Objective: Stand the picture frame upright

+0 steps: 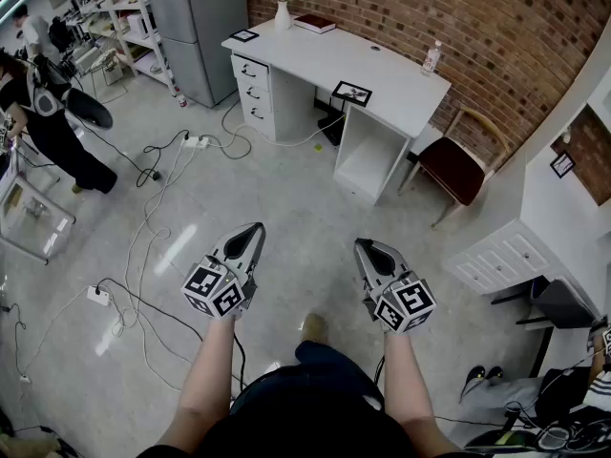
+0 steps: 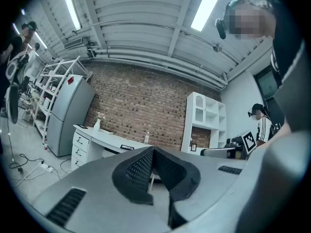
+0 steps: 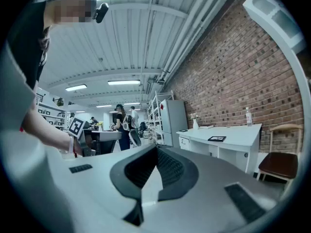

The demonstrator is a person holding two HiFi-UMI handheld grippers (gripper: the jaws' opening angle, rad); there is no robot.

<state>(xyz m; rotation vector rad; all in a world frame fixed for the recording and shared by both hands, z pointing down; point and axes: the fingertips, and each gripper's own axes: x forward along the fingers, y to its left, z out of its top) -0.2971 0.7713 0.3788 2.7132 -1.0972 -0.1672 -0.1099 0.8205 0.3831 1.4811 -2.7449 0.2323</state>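
Over by the brick wall [image 1: 401,8] there's a white surface [image 1: 401,89] with drawers. The picture frame [image 1: 351,93] is lying flat on it, right near the front edge above the open cubby. So yeah, not standing at all. There's a second frame [image 1: 244,35] too, also flat, up at the far left corner of the same surface. It sits near a white vase [image 1: 282,13] with flowers and a dark red book [image 1: 315,24]. A little bottle [image 1: 432,58] stands at the right end, and a chair [image 1: 456,165] with a dark red seat sits just past that end, against the wall.

The person is standing well back from all that, out on the grey floor [image 1: 286,198], arms out in front. The left tongs [image 1: 255,229] are clamped all the way together with nothing in them. The right tongs [image 1: 364,247] are the same deal, tips meeting, empty. Both are held about level and pointed toward the surface, side by side with a gap between them, well apart from the frame.

Floor's a bit of a mess, with cables [image 1: 153,208] snaking everywhere. There's a white power strip [image 1: 196,142] near the tall grey fridge [image 1: 196,27] to the left of the surface. Another person [image 1: 48,113] in dark clothes is off at the far left by some shelving [image 1: 115,8].
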